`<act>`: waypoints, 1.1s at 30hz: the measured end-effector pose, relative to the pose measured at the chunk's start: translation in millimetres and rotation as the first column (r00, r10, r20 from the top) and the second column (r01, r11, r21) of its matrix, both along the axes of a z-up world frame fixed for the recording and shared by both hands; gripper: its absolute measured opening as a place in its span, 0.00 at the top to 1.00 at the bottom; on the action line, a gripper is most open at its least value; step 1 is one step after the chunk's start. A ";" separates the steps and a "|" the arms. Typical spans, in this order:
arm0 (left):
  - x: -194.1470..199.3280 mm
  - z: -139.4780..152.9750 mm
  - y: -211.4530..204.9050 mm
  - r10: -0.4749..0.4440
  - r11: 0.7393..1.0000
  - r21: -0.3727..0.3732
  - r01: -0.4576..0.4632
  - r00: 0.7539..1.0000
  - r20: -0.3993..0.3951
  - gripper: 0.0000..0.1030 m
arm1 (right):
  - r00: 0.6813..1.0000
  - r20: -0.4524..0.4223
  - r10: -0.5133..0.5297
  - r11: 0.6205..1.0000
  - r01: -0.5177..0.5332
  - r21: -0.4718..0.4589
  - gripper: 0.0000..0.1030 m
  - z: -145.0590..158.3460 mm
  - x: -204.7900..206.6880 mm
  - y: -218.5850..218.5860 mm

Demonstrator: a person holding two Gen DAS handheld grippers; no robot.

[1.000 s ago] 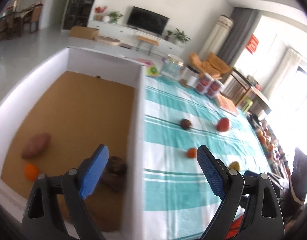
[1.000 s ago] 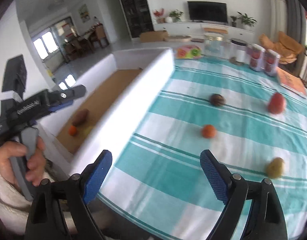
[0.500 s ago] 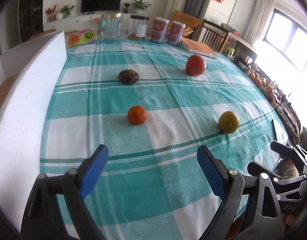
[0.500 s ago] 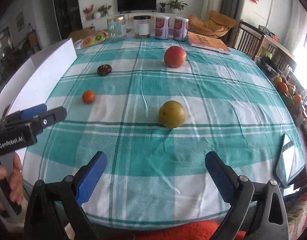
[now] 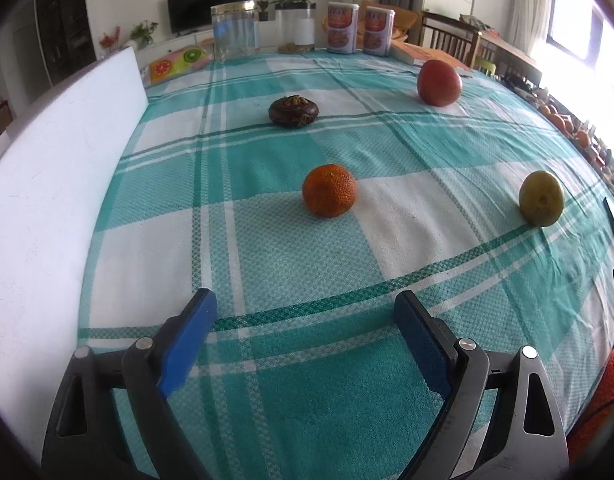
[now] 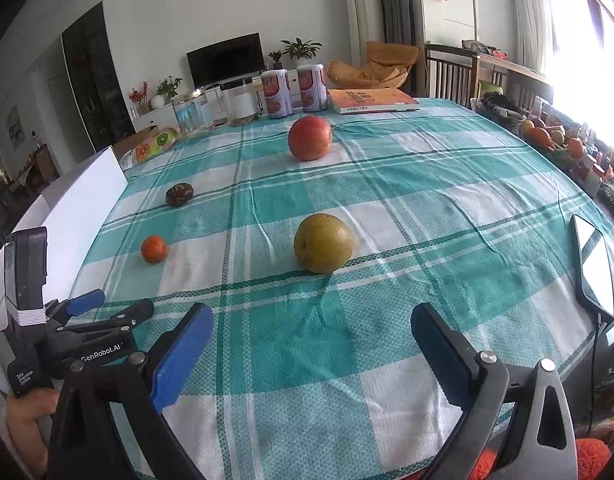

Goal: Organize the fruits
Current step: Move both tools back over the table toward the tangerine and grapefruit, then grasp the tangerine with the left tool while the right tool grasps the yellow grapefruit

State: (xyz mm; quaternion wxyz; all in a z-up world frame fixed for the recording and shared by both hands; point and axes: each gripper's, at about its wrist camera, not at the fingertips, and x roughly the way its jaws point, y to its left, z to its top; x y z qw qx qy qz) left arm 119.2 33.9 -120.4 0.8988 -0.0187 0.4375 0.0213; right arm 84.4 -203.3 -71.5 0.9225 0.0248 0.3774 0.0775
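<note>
Several fruits lie on the teal-and-white checked cloth. In the left wrist view a tangerine (image 5: 328,196) sits straight ahead of my left gripper (image 5: 305,304), which is open and empty just above the cloth. Beyond it are a dark brown fruit (image 5: 293,111), a red apple (image 5: 439,82) and, to the right, a yellow-green pear (image 5: 542,199). In the right wrist view the pear (image 6: 323,243) lies ahead of my right gripper (image 6: 313,314), open wide with nothing between its fingers. The apple (image 6: 309,137), dark fruit (image 6: 179,194) and tangerine (image 6: 154,249) show there too.
A white foam box wall (image 5: 47,200) runs along the table's left side. Two cans (image 6: 277,94), two clear jars (image 5: 235,28) and a book (image 6: 371,101) stand at the far edge. A phone (image 6: 595,264) lies at the right edge. A hand holds the left gripper (image 6: 115,306).
Both grippers swung from the white box side over to the table and dropped toward the cloth. The fruits now look nearer. The right gripper's jaws stand wider than a second ago.
</note>
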 end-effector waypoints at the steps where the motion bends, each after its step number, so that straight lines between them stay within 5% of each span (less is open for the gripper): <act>1: 0.1 -0.2 0.5 0.003 1.000 -0.002 -0.003 1.000 -0.001 0.10 | 1.000 -0.004 -0.004 1.000 0.004 0.002 0.04 -1.2 1.2 -1.0; 22: 2.4 -1.9 2.5 0.002 1.000 -0.002 -0.002 1.000 -0.017 0.05 | 1.000 0.003 -0.013 0.999 0.013 0.041 0.04 -1.2 0.4 -8.9; 28: 16.2 7.9 12.8 -0.002 0.991 -0.130 0.003 1.000 0.005 0.06 | 1.000 0.006 -0.013 0.999 0.013 0.044 0.04 -1.3 0.4 -9.2; 33: 44.7 19.3 1.8 -0.004 0.997 -0.071 0.007 0.999 0.040 0.07 | 1.000 0.003 -0.022 0.997 0.021 0.068 0.04 -1.8 0.9 -14.1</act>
